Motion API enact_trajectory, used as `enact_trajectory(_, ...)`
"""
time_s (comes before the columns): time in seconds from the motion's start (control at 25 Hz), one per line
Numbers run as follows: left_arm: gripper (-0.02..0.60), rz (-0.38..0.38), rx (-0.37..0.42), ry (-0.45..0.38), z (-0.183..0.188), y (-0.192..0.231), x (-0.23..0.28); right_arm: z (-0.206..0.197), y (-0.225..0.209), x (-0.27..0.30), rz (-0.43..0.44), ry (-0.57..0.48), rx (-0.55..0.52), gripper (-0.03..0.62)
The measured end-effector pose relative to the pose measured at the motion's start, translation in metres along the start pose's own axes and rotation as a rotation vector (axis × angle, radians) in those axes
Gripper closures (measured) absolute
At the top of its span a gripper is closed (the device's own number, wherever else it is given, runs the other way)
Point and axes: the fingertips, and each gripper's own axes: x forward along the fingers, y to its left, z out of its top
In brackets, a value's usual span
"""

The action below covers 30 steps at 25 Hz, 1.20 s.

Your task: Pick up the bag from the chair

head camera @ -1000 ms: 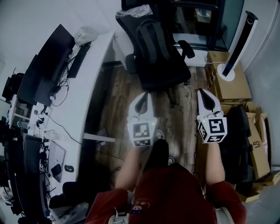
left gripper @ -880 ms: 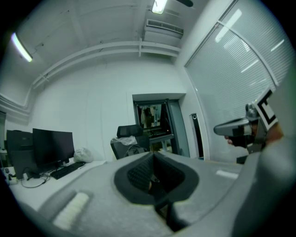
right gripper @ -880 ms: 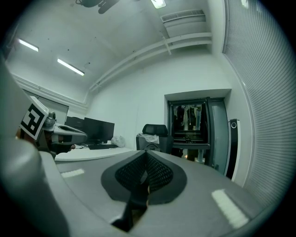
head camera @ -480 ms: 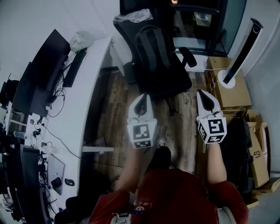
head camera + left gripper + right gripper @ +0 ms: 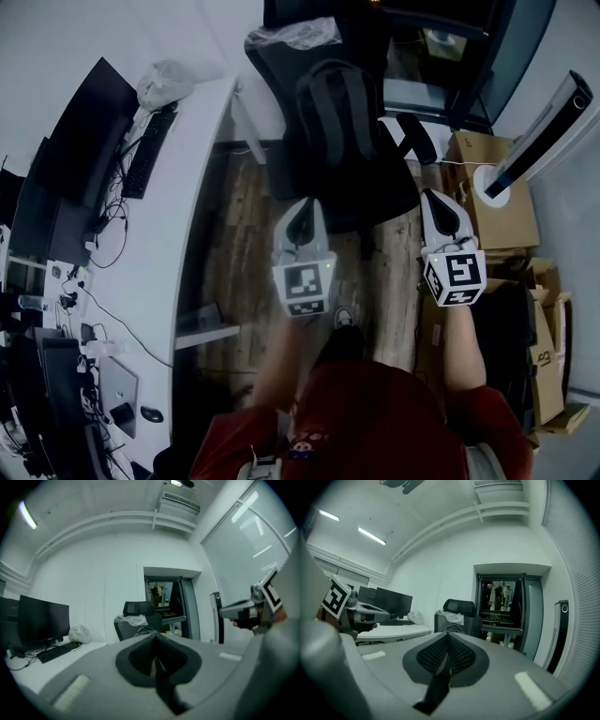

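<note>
A black backpack point(image 5: 338, 120) leans upright against the back of a black office chair point(image 5: 380, 192) ahead of me in the head view. My left gripper point(image 5: 302, 208) is held level, just short of the seat's front left edge, jaws shut and empty. To the right of the seat, my right gripper point(image 5: 442, 202) is also shut on nothing. In the left gripper view the chair point(image 5: 136, 618) stands some way ahead beyond the shut left gripper point(image 5: 155, 637). The right gripper view shows the same chair point(image 5: 457, 616) past the shut right gripper point(image 5: 448, 637).
A curved white desk point(image 5: 178, 197) with monitors, a keyboard point(image 5: 145, 155) and cables runs along the left. Cardboard boxes point(image 5: 497, 202) and a white tower fan point(image 5: 539, 136) stand on the right. A second chair holding a plastic bag point(image 5: 291, 36) is behind. Wooden floor lies underfoot.
I have walked forward, and the chair with the backpack has come closer and lower in the head view. Both grippers stay shut, side by side at the same height.
</note>
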Motion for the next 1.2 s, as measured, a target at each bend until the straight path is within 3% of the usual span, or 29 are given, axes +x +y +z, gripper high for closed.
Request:
enact_trajectory(0.32, 0.583, 0.004, -0.025, 0.009, -0.007, 0.057, 0.061, 0.006, 0.005, 0.084, 0.007, 0.025, -0.01, 0.592)
enact_trajectory(0.64, 0.583, 0.004, -0.027, 0.0, -0.005, 0.08, 0.092, 0.016, 0.001, 0.125, 0.004, 0.011, -0.018, 0.592)
enact_trajectory(0.92, 0.583, 0.016, 0.001, -0.003, -0.002, 0.085, 0.118, 0.018, -0.015, 0.153, 0.018, -0.014, -0.017, 0.593)
enact_trajectory(1.2, 0.583, 0.034, 0.016, 0.002, 0.003, 0.07, 0.177, 0.014, -0.068, 0.192, 0.031, -0.036, -0.007, 0.593)
